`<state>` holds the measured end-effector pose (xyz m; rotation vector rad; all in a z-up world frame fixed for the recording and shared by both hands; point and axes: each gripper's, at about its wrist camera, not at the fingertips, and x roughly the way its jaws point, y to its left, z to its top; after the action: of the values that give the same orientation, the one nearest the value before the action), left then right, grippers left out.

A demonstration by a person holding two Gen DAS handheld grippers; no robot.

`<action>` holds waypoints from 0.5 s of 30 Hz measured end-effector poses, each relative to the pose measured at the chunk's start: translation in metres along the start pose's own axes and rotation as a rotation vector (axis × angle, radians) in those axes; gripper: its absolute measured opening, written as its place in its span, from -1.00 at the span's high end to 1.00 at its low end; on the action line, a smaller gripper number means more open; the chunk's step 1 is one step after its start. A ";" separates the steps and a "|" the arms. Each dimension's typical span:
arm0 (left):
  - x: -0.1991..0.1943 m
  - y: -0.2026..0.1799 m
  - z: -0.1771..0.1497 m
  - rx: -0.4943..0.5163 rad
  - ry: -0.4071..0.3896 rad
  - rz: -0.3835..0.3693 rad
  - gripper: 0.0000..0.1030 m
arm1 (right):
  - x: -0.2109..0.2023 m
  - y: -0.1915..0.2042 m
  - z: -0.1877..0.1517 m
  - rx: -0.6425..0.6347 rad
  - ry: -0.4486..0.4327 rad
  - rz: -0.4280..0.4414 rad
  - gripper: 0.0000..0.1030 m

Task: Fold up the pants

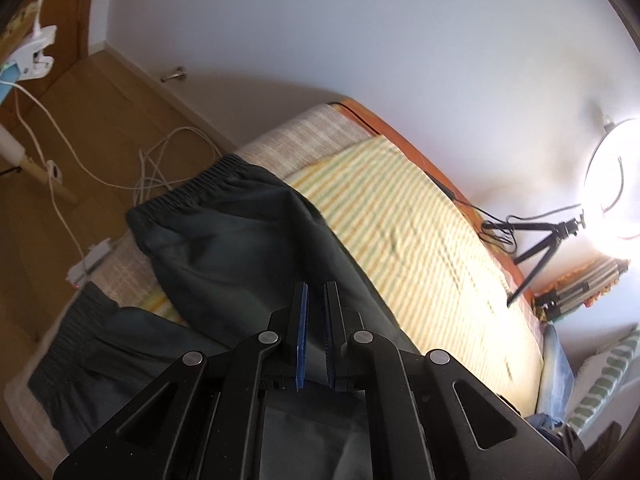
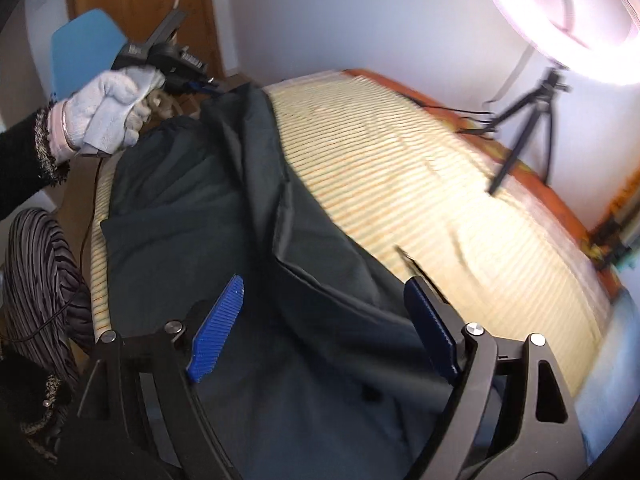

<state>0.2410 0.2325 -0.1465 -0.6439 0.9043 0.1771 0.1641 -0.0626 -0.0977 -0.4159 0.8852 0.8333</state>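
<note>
- My right hand-held gripper (image 2: 322,300) is spread wide above the dark pants (image 2: 192,200), gripping nothing.
- My left hand-held gripper (image 1: 316,292), in my gloved hand (image 2: 116,112), is pressed together, pinching a fold of the pants.
- The pants lie on the striped bed (image 2: 440,200).
- A ring light (image 2: 580,20) glows beyond.

I count one pair of dark pants (image 1: 240,232), two grippers, one (image 1: 316,296) mine left, one (image 2: 328,300) right, one ring light (image 2: 568,16), one tripod (image 2: 528,120).
</note>
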 end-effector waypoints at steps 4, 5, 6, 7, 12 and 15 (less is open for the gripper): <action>0.004 -0.011 -0.002 0.013 0.025 -0.010 0.59 | 0.028 0.016 0.000 -0.064 0.077 0.031 0.52; 0.006 -0.013 -0.002 0.014 0.031 -0.012 0.43 | 0.034 0.017 -0.002 -0.056 0.114 0.035 0.84; 0.007 -0.016 -0.002 0.014 0.039 -0.011 0.14 | 0.034 0.020 -0.004 -0.056 0.117 0.023 0.91; 0.009 -0.018 -0.002 0.012 0.050 -0.016 0.08 | 0.032 0.022 -0.006 -0.059 0.108 0.025 0.91; 0.023 -0.028 -0.006 0.008 0.124 0.002 -0.13 | -0.009 0.050 -0.015 -0.079 0.031 0.092 0.92; 0.032 -0.030 -0.012 0.006 0.163 0.029 -0.17 | -0.029 0.068 -0.026 -0.111 0.018 0.125 0.92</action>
<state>0.2651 0.1971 -0.1637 -0.6471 1.0707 0.1492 0.0874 -0.0495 -0.0888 -0.4687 0.8907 0.9983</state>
